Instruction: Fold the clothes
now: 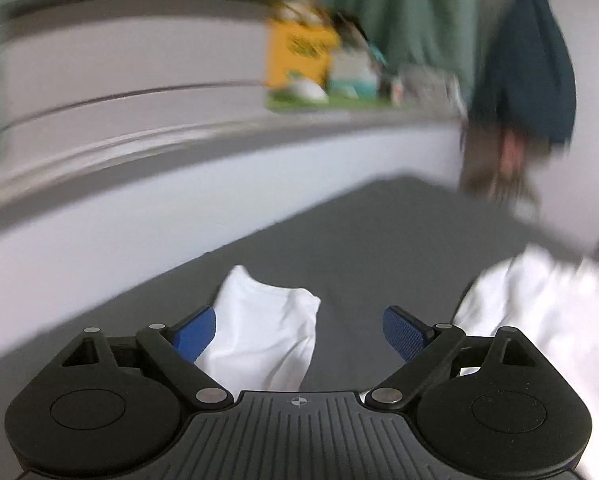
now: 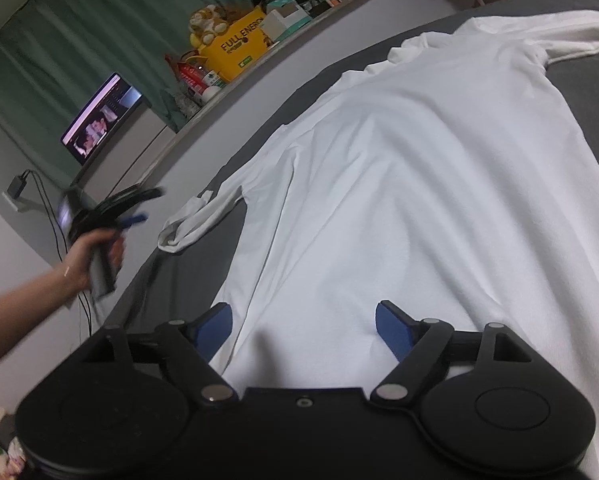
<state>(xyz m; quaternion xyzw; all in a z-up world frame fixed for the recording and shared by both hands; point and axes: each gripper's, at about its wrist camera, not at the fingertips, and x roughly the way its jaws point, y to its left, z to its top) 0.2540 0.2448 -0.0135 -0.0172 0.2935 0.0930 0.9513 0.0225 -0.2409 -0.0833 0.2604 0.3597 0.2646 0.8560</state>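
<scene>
Now, on the far left, the left gripper point(image 2: 133, 220) is up in the air beside the bed point(image 2: 191, 280), held in a hand point(image 2: 85, 258). Its picture is blurry, but its jaws are wide apart and hold nothing. A sleeve point(image 1: 263, 336) of the white shirt point(image 2: 419, 200) lies right in front of it, low between its blue pads point(image 1: 195, 332), and they do not press on it. So the left hand is the nearer one for that sleeve.

Next, the shirt lies flat on the bed. Its long way runs from the near edge up and away to the right, with the other sleeve far off at the top.

Last, the right gripper point(image 2: 303, 330) hangs low over the near edge of the shirt, tipped down a bit. Its jaws are apart too, with cloth under them but not pinched. I think each gripper must go down and close on cloth next.
</scene>
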